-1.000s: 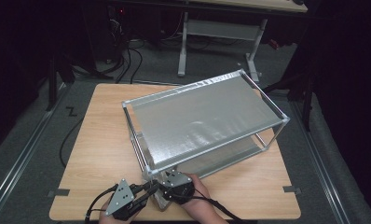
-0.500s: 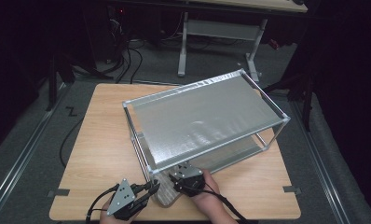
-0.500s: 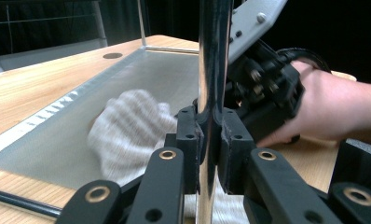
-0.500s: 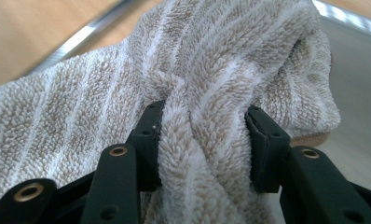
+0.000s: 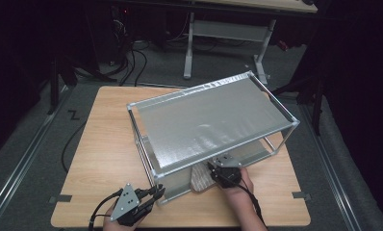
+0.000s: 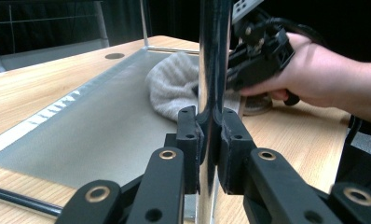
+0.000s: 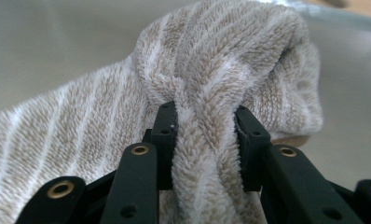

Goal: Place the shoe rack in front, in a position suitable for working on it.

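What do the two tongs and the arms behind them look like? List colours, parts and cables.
Both are black. The left tongs carry a grey three-cornered plate and trail a black cable. The right tongs have flat pads, brass-ringed holes and linked bars. The forearms are bare, no sleeves visible.

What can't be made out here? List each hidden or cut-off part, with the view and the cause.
- Towel, high view: most of it lies under the rack's top shelf.
- Right tongs, right gripper view: towel pile fills the gap, so the pad faces are covered.
- Rack post, left gripper view: cut off by the top edge; the left tongs cover its clamped part.
- Left hand, high view: cut off by the bottom edge.
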